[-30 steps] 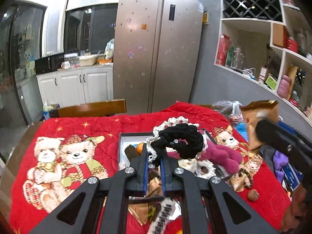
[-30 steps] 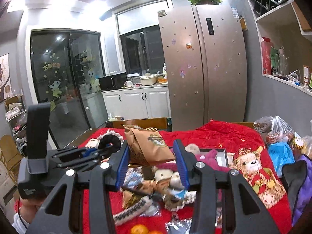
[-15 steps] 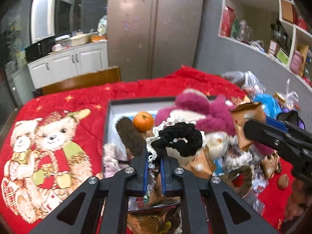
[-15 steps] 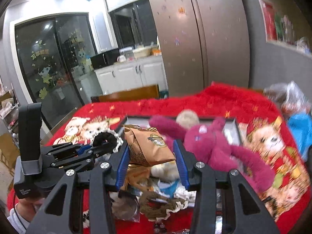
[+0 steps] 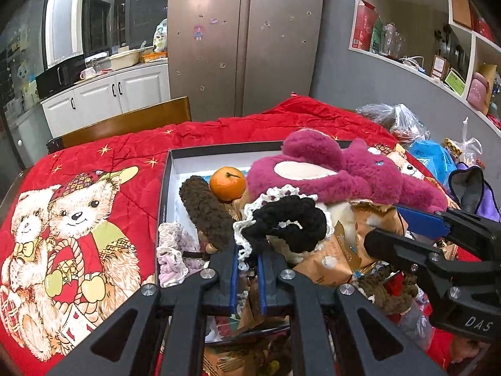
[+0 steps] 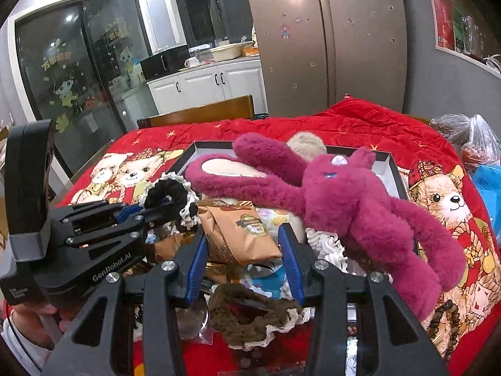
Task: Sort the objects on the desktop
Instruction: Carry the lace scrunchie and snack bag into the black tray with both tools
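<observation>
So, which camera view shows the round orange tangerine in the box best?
The left wrist view: the round orange tangerine lies unobstructed beside a brown scrunchie. In the right wrist view it cannot be seen.

A tall steel double-door fridge [image 5: 245,40] with small magnets fills the upper centre. White kitchen cabinets [image 5: 106,97] stand at its left, a black microwave [image 5: 58,75] on top. White wall shelves [image 5: 438,34] occupy the upper right.

"GenRobot.AI" on left gripper [image 6: 162,205]; "DAS" on right gripper [image 5: 404,232]
</observation>
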The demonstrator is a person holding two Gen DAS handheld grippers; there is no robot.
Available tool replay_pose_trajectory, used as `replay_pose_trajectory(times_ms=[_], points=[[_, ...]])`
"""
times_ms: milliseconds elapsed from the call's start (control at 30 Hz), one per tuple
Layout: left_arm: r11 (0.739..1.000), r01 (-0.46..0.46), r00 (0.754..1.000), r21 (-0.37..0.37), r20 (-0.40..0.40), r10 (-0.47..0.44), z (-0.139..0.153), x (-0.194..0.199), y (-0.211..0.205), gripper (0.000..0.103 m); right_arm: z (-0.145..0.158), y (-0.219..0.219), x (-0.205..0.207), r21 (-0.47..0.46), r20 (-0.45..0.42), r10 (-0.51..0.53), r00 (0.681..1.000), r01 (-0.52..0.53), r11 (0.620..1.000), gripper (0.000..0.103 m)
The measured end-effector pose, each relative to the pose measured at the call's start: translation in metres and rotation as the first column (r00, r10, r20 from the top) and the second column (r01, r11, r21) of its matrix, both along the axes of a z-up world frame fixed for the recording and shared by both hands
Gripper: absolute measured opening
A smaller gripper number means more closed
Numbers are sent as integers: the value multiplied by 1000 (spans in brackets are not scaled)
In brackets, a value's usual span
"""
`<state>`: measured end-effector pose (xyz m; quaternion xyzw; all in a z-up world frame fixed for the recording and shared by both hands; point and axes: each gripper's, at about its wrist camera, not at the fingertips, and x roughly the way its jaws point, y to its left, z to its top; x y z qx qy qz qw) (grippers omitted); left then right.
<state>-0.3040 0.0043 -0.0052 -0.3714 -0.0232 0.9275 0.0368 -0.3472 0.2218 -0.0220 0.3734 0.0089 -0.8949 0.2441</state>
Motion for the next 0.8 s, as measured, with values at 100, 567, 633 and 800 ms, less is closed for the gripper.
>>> replay_pose_trajectory(times_ms=[100,567,633,800], points=[[1000,1,1000,5,4,-1,-2,-1,0,10,-3,0,-2,15,18,-9,1000,8,1000,45],[1000,4,1000,10,21,-4,-6,-3,-1,10,-12,0,-6,34,69,-18,997,16,999,45],[1000,8,1000,14,23,-8,-5,-3,0,10,-12,-1,-7,37,68,-18,998,15,999,45],[1000,8,1000,5,21,-9,-4,-3,0,10,-12,-1,-7,26,76,-16,997,15,1000,45]])
